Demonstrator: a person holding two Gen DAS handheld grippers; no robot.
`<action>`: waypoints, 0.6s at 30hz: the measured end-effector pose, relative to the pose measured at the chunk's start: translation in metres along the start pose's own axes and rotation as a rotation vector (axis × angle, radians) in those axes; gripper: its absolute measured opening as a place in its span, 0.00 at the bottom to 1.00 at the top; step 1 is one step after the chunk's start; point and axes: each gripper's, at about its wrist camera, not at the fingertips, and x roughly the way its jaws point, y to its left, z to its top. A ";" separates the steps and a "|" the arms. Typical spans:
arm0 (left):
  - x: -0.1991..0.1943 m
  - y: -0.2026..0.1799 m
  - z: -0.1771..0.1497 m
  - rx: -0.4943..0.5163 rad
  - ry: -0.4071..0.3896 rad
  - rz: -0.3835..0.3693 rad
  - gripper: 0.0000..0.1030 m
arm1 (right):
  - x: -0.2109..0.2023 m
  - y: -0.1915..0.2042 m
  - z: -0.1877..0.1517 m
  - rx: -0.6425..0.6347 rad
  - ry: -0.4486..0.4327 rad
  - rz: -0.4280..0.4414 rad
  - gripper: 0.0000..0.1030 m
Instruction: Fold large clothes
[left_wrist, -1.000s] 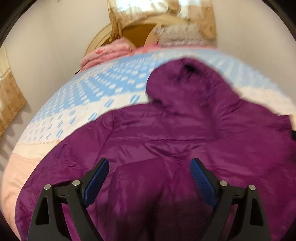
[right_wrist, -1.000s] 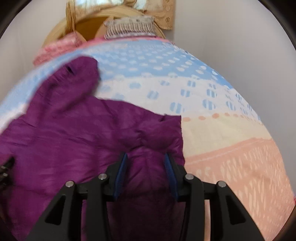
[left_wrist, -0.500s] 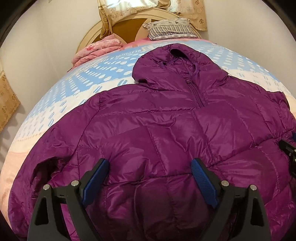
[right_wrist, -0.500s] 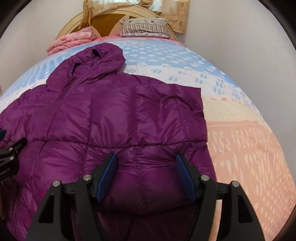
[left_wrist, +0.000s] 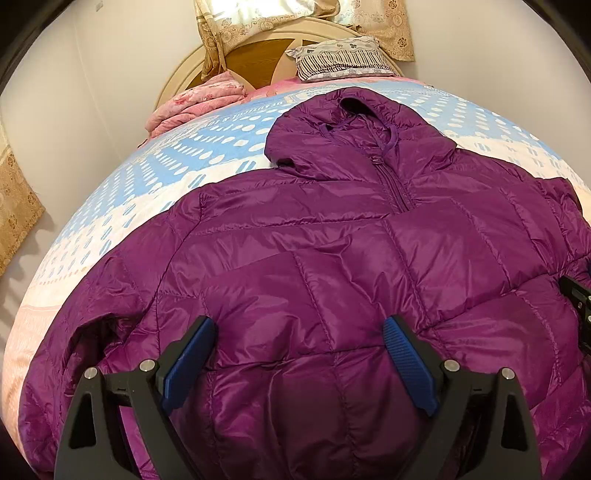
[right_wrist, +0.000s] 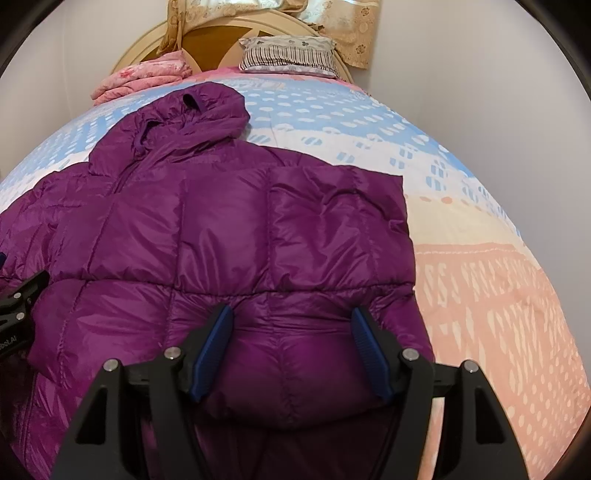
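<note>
Purple hooded down jacket (left_wrist: 332, 266) is lying front-up on the patterned bedspread (right_wrist: 498, 295), hood pointing away, long axis running forward. Left gripper (left_wrist: 299, 365) and right gripper (right_wrist: 291, 350) are hovering spread apart, empty, over its near hem.

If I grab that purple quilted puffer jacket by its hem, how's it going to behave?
The purple quilted puffer jacket will probably flop and sag, since it lies soft and creased on the patterned bedspread. Its puffy panels suggest it is light for its size. Its glossy shell may slip between the blue pads, so take a deep bite.
</note>
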 end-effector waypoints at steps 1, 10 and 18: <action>0.000 0.000 0.000 0.001 0.001 0.001 0.91 | 0.000 0.000 0.000 -0.001 0.000 -0.001 0.69; -0.076 0.064 -0.012 -0.035 -0.082 -0.011 0.91 | -0.049 -0.016 -0.005 0.023 -0.043 0.015 0.87; -0.124 0.218 -0.116 -0.130 -0.067 0.248 0.91 | -0.107 -0.002 -0.070 -0.067 -0.034 -0.008 0.87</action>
